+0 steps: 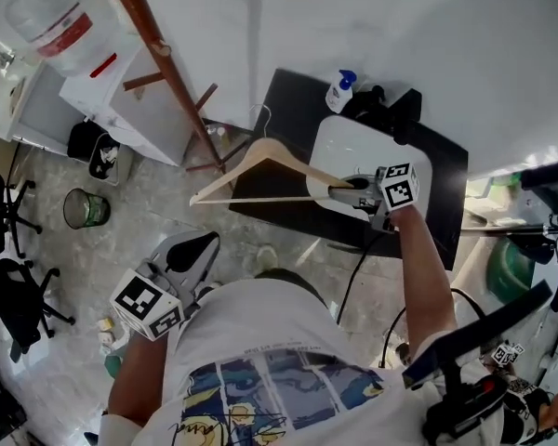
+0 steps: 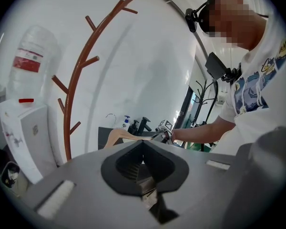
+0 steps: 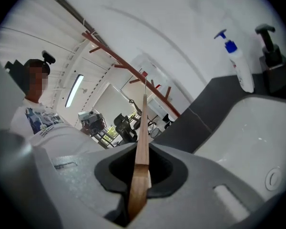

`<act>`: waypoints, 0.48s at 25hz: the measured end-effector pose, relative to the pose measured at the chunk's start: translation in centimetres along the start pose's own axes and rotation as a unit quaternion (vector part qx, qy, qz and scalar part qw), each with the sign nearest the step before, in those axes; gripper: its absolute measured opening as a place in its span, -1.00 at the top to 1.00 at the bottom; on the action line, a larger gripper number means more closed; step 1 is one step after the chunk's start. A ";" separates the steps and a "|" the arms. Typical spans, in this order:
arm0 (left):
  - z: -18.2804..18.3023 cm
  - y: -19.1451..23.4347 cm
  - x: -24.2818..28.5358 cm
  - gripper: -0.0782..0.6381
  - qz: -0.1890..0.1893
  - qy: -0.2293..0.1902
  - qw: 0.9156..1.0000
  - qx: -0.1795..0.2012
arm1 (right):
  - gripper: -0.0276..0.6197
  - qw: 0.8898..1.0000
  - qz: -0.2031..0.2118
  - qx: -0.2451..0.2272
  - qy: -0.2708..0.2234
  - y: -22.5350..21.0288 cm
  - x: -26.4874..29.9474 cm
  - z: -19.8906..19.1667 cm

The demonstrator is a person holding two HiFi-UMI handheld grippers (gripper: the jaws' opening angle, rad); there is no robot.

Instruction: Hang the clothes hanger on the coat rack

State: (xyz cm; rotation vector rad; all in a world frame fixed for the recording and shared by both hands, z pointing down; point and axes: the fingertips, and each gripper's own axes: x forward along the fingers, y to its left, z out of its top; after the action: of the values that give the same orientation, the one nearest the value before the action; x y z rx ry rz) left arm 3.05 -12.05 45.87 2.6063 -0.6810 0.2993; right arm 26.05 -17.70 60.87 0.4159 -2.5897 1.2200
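Note:
A wooden clothes hanger (image 1: 260, 167) with a metal hook hangs in the air over the edge of a black table. My right gripper (image 1: 346, 191) is shut on its right end; in the right gripper view the wooden arm (image 3: 143, 123) runs straight out from between the jaws of the right gripper (image 3: 142, 157). The brown coat rack (image 1: 160, 56) with short pegs stands to the left beyond the hanger, and its curved trunk (image 2: 78, 75) rises at the left of the left gripper view. My left gripper (image 1: 188, 254) sits low by my body, shut with nothing in it (image 2: 143, 144).
A white water dispenser (image 1: 70, 35) with a bottle stands left of the rack. The black table (image 1: 293, 110) bears a white basin (image 1: 349, 151), a pump bottle (image 1: 339, 91) and black fittings. A green bin (image 1: 86, 208) and black chairs (image 1: 9, 277) stand on the floor at left.

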 end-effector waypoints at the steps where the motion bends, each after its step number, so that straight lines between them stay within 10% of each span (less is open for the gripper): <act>1: 0.0 0.1 -0.4 0.78 -0.001 -0.005 1.000 0.000 | 0.78 1.000 0.001 -0.008 -0.003 0.8 0.1 0.5; 12: -3.0 0.9 -8.5 0.78 0.002 -0.022 1.000 -0.022 | 0.78 0.992 0.005 -0.113 -0.055 12.9 3.5 7.1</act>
State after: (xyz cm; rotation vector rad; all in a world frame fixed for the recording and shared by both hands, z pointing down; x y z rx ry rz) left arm -5.02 -7.87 46.25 2.5766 -0.7003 0.2260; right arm 17.52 -15.87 48.54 0.4355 -2.7866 0.9154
